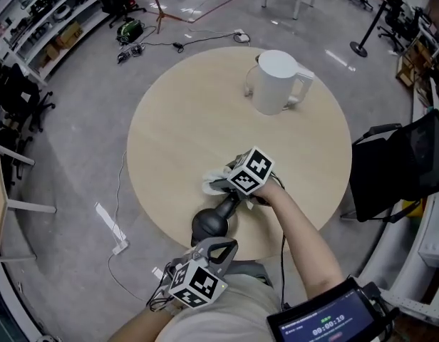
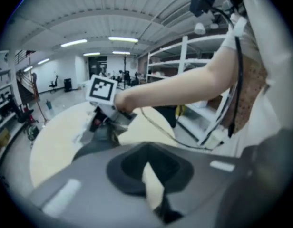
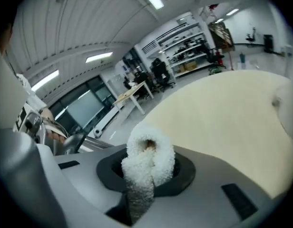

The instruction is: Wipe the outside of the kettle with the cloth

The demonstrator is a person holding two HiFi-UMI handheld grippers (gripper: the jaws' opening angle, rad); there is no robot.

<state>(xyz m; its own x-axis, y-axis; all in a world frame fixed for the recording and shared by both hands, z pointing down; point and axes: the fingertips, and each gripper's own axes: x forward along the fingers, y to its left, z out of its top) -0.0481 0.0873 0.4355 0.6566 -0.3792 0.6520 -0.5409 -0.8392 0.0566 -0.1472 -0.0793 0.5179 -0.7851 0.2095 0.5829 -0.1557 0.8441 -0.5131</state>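
The white kettle (image 1: 276,82) stands upright with its lid on at the far right of the round wooden table (image 1: 177,141). It is well away from both grippers. My right gripper (image 1: 221,184) is low over the near middle of the table, shut on a bunched white fluffy cloth (image 1: 214,182). In the right gripper view the cloth (image 3: 147,163) loops up between the jaws. My left gripper (image 1: 225,244) is off the near edge of the table, close to my body. Its jaws are together with nothing in them (image 2: 150,175), and it faces the right gripper (image 2: 104,109).
A dark round piece (image 1: 209,224) sits at the table's near edge, just under the right gripper. A black bag on a chair (image 1: 398,166) stands close to the table's right side. Cables (image 1: 169,45) and shelving lie on the floor beyond the table's far side.
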